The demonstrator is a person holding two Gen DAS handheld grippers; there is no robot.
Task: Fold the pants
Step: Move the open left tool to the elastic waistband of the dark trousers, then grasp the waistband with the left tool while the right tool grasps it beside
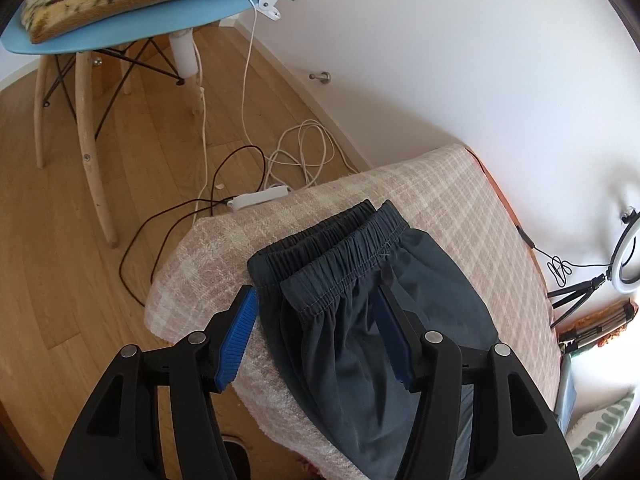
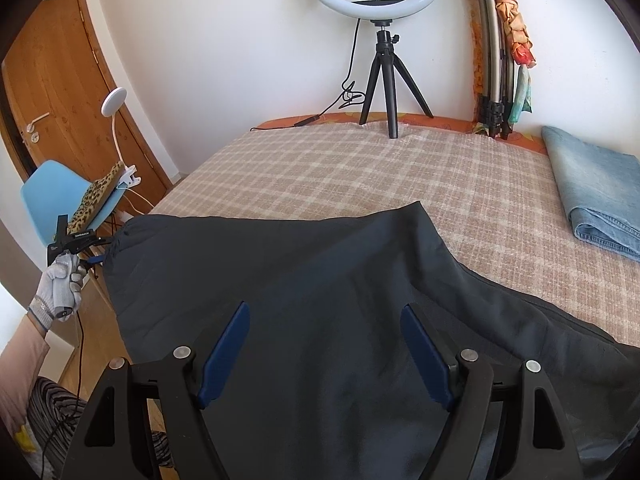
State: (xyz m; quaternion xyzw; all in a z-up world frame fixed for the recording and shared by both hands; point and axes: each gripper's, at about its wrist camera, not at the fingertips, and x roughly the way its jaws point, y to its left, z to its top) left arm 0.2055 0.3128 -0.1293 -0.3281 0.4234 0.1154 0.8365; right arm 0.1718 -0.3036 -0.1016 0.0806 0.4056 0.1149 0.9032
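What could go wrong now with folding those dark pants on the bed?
1. The pants lie right at the corner of the bed, so a tug might slide them to the floor.
2. The left gripper is open around the bunched waistband; it may pinch just one layer.
3. The right gripper is open over wrinkled cloth, so a fold could trap creases.

White knit glove (image 2: 60,280), black frames, blue jaws
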